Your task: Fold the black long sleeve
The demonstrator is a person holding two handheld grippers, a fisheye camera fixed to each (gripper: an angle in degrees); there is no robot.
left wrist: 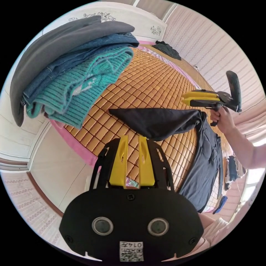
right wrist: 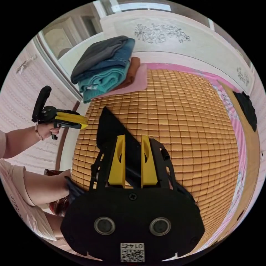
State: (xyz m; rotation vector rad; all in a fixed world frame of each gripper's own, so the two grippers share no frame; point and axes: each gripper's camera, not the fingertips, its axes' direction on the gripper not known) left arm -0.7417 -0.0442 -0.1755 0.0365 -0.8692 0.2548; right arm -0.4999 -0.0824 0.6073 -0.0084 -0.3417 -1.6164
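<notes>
Bamboo mat (right wrist: 180, 116) on bed, folded clothes stack (right wrist: 104, 66) near headboard (right wrist: 177, 41); both claws apart, black long sleeve (left wrist: 166, 122) unclamped.

Clothes laid out on a bed covered by a woven bamboo mat (right wrist: 180, 116).
A stack of folded clothes (right wrist: 104, 66) sits at one corner; the black long sleeve shirt (left wrist: 177, 124) lies across the mat's near edge; another dark garment (right wrist: 246, 109) lies at the opposite side.

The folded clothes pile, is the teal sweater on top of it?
No, the teal sweater lies below the grey garment and the jeans.
</notes>
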